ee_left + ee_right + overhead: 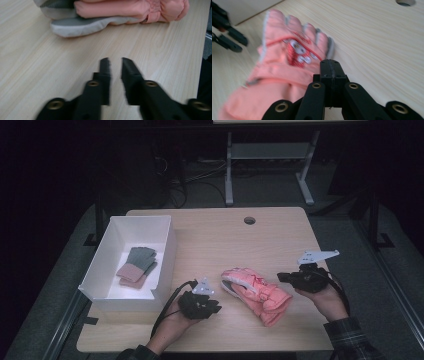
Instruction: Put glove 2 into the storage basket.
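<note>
A padded pink glove (257, 292) with a grey palm lies on the wooden table (225, 240), fingers toward the left. In the left gripper view the glove (125, 10) lies just ahead of my left gripper (115, 61), whose jaws stand a narrow gap apart over bare wood with nothing between them. From above, the left gripper (216, 309) sits to the glove's left. My right gripper (281, 277) is at the glove's right side. In the right gripper view the right gripper (330, 62) has its jaws pressed together and empty, just above the glove (292, 62) near its cuff.
A white open box (167, 252) stands at the table's left and holds a folded grey and pink knit glove pair (137, 266). A round cable hole (249, 220) is near the far edge. The left gripper (227, 37) appears beyond the glove in the right gripper view.
</note>
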### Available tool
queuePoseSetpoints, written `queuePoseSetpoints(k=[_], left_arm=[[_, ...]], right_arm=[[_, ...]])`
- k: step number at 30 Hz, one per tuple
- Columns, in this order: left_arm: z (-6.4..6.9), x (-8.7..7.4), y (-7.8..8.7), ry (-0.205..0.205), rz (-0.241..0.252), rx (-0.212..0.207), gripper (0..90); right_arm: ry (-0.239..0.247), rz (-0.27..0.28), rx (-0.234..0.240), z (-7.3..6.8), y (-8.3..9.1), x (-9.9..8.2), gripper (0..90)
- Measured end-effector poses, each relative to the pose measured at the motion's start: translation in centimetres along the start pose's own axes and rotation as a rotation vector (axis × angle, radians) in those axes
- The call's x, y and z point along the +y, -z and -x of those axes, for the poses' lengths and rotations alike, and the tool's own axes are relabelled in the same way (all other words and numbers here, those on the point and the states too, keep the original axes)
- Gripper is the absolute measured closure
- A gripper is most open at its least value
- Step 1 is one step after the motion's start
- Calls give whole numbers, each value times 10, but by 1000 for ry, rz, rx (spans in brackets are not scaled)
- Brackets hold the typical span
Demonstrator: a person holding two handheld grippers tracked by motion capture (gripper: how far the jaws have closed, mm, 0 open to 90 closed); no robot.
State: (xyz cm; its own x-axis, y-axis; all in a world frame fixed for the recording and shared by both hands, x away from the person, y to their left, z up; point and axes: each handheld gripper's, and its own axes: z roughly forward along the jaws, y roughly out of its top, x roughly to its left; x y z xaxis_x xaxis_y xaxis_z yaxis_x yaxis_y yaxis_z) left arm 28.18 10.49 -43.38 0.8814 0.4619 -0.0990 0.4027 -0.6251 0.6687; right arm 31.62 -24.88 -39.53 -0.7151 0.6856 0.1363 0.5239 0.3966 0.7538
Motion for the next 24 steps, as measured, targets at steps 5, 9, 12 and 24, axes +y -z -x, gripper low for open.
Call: queuePoseSetpoints(k=[5,9,12,24], left_arm=[[2,10,-7,2,-8,-20,896],[5,19,-22,12,-12,-54,896],[7,28,-36,-9,-28,-58,896],[2,46,-59,-13,-37,-43,896]], right_arm=[[-31,-20,-16,10,2,-16,900],[-27,-57,-23,15,-3,-31,900],[-43,-104,-4,15,-10,-44,900],[-30,-153,28,2,-17,-58,900]])
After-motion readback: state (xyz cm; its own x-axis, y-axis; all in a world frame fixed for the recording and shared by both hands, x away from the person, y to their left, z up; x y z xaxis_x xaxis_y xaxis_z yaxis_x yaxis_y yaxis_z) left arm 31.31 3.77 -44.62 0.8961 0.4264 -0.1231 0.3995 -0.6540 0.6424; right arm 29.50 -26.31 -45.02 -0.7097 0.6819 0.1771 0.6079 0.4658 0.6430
